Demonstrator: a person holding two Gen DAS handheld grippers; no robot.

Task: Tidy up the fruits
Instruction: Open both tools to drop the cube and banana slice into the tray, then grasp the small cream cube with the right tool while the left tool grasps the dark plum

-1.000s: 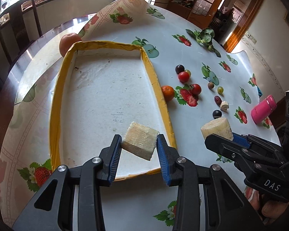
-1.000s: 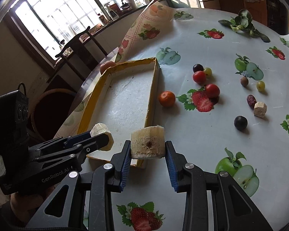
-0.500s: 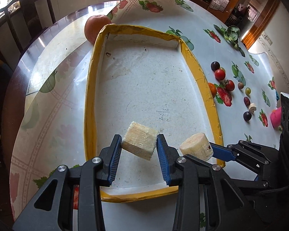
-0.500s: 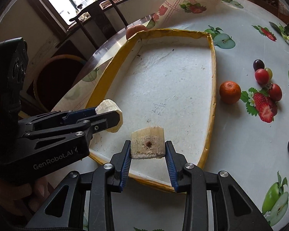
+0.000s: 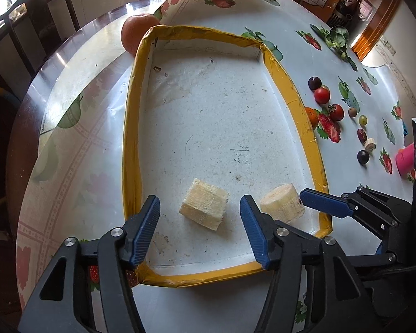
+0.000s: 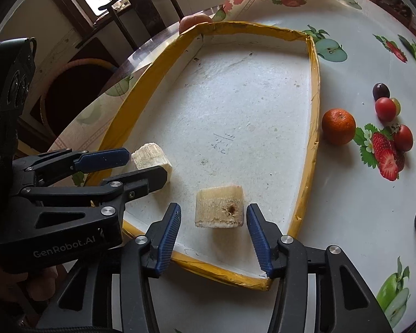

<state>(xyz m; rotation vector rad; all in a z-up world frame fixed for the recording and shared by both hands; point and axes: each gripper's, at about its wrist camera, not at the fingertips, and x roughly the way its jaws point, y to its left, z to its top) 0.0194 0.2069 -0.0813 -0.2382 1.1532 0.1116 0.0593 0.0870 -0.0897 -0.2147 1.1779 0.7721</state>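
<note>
The round table [image 5: 69,88], under its fruit-printed cloth, is carrying a shallow white tray with a yellow taped rim [image 5: 130,127], and both pale sugarcane-like chunks are now lying on the tray's near end, where half a second ago each was still pinched and held above it. The left gripper [image 5: 199,222] is opening its jaws, and its squarish chunk [image 5: 203,208] is resting free between the blue pads, touching neither. The right gripper [image 6: 213,233] is opening too, its round-cored chunk [image 6: 220,208] sitting loose on the tray floor between its pads. That looks like two pieces delivered, with the mandarin [image 6: 338,126], cherry tomatoes [image 6: 385,108], dark grapes [image 6: 381,90] and a small cut piece [image 5: 370,144] waiting on the cloth beside the tray.
</note>
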